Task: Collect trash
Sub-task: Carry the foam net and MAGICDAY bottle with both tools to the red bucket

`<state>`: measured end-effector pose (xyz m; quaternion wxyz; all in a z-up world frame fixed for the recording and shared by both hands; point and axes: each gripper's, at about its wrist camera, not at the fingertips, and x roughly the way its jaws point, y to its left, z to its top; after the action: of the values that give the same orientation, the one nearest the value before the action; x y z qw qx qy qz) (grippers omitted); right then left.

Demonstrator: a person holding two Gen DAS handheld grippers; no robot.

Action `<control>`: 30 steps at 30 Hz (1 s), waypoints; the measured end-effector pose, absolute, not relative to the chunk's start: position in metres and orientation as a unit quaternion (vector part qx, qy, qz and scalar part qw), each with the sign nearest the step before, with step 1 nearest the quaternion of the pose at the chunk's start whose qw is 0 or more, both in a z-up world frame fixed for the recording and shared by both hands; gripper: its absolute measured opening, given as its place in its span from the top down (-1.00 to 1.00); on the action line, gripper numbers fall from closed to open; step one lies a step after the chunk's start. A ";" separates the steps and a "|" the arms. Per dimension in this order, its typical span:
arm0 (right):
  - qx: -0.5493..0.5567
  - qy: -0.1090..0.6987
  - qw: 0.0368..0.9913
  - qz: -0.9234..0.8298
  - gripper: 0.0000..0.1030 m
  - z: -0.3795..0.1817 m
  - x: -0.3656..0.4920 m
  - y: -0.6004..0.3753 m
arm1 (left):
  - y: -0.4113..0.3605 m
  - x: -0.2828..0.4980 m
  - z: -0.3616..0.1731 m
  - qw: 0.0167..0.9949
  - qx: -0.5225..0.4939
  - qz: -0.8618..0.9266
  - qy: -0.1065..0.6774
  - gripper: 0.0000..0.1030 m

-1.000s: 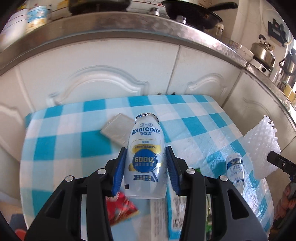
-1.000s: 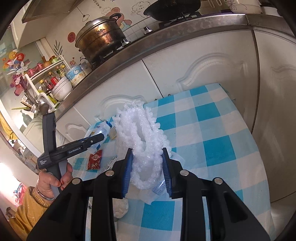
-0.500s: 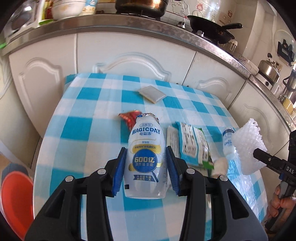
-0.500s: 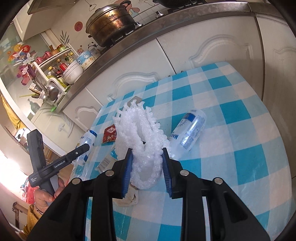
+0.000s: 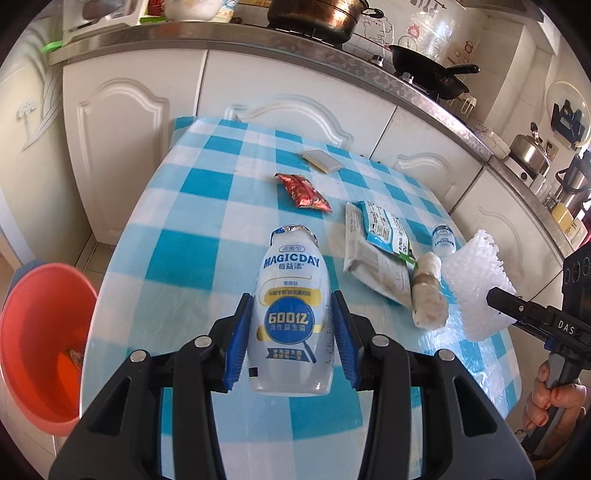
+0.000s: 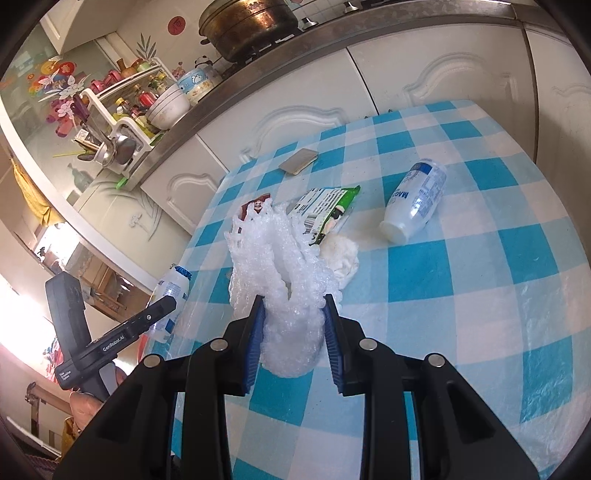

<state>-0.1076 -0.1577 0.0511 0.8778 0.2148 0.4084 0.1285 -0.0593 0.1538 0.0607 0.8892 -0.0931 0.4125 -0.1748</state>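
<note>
While the left tongs (image 5: 291, 334) still clamp the yogurt bottle (image 5: 290, 317) above the tabletop (image 5: 192, 229), an orange bin (image 5: 40, 339) has come fuller into view. The right tongs (image 6: 293, 332) still pinch the foam net (image 6: 280, 277).

Brass pot (image 5: 319, 14) and black wok (image 5: 428, 75) on counter (above white cabinets (image 5: 122, 122)).

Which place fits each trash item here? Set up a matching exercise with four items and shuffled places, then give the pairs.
Items:
1. MAGICDAY bottle
2. foam net
3. red wrapper
4. second bottle

Places:
A. lying on its side on the tablecloth
B. clamped in the right gripper
C. lying flat beyond the held bottle
D. clamped in the left gripper

Pairs: 1-D, 2-B, 3-C, 4-A
</note>
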 end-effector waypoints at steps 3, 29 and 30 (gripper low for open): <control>0.210 0.413 0.876 0.133 0.38 0.053 -0.112 -0.147 | 0.164 -0.070 0.060 0.890 -0.097 -0.173 0.411 0.15; 0.141 0.475 0.848 0.191 0.38 0.039 -0.104 -0.046 | 0.240 -0.112 0.041 0.896 -0.109 -0.099 0.419 0.15; 0.139 0.477 0.846 0.194 0.38 0.038 -0.103 -0.042 | 0.243 -0.112 0.041 0.896 -0.111 -0.096 0.419 0.15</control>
<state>-0.1032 -0.0418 0.0383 0.8457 0.1391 0.4773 0.1940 -0.1123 0.2429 0.0408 0.8959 -0.1110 0.4193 -0.0963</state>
